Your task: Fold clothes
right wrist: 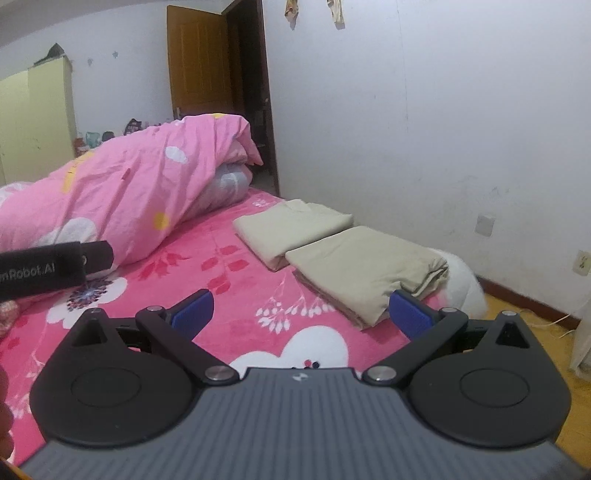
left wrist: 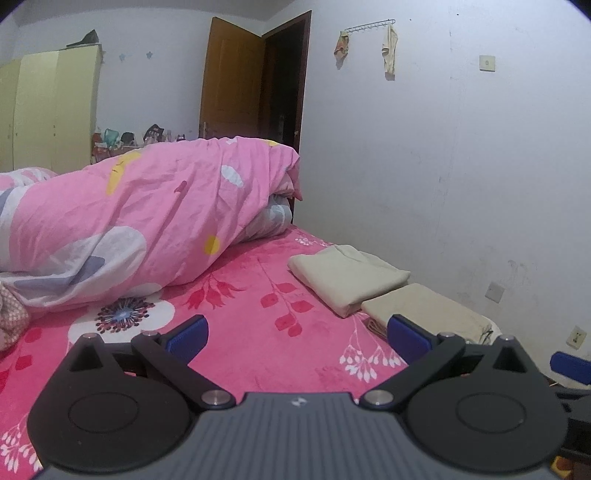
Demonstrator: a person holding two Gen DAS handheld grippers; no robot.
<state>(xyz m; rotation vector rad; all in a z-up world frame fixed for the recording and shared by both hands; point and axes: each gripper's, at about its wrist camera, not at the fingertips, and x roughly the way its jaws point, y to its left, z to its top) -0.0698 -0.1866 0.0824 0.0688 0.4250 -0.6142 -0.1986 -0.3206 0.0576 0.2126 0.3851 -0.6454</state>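
1. The left hand-held gripper (left wrist: 297, 338) hangs low over the bed (left wrist: 258, 295), its blue-padded fingers (left wrist: 186, 338) spread wide with nothing between them.
2. The right hand-held gripper (right wrist: 301, 314) sits in much the same pose, fingers wide apart and empty, just above the pink flowered sheet (right wrist: 229, 288).
3. Two folded beige garments lie side by side near the right edge of the bed, close to the wall. The farther folded garment (right wrist: 291, 225) is a neat flat rectangle; the nearer folded garment (right wrist: 365, 269) touches it along one edge and is a bit thicker, with layered edges showing at its near corner.
4. In the left wrist view the same pair shows up: the farther one (left wrist: 347, 277) fully visible, the nearer one (left wrist: 424, 310) partly hidden behind the gripper's right finger.
5. A rumpled pink quilt (left wrist: 140, 214) with white, yellow and grey patches is heaped across the far left half of the bed, apart from the folded clothes.
6. A black bar (right wrist: 51, 267) with white lettering pokes in from the left edge of the right wrist view, above the sheet.
7. Behind the bed stand a brown door (left wrist: 232, 77), open, and a pale yellow wardrobe (left wrist: 48, 110). Two small cloths hang from a hook rail (left wrist: 369, 26) on the white wall.
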